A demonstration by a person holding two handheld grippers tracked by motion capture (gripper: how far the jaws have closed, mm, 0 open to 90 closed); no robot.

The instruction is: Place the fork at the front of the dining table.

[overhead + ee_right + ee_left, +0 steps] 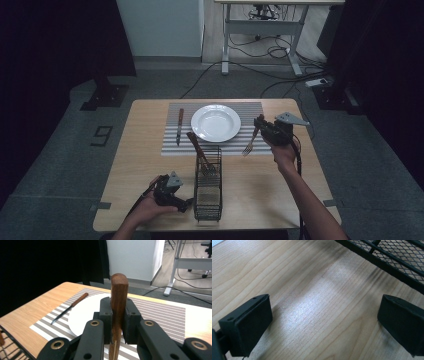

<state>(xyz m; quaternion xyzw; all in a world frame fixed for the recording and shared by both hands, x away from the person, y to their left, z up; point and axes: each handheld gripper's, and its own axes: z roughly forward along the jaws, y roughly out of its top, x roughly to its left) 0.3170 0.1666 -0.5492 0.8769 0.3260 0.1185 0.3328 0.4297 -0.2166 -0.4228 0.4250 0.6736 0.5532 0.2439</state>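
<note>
Overhead, the right tool (261,126) hangs over the right end of the striped placemat (250,107), toward the counter's (145,150) right edge, its jaws clamped on the wooden handle of a fork (250,142). The fork's long axis slopes: handle up in the jaws, tines down and toward the near edge, their tips at the placemat's near border, just right of the white plate (216,122). A knife (179,126) lies on the placemat left of the plate, lengthwise from far edge to near edge. A black wire basket (207,192) stands near the near edge with a wooden-handled utensil (198,147) leaning out of it. The left tool (187,204) rests low just left of the basket.

From the left gripper view, the left tool (322,322) has its jaws spread wide with nothing but bare counter (312,302) between them; the basket's mesh wall (392,262) runs along the upper right.

From the right gripper view, the right tool (117,315) pinches the fork's handle (119,297), which stands upright between the pads, rounded end uppermost. Beyond lie the plate (82,315), placemat (162,315) and knife (70,307).
</note>
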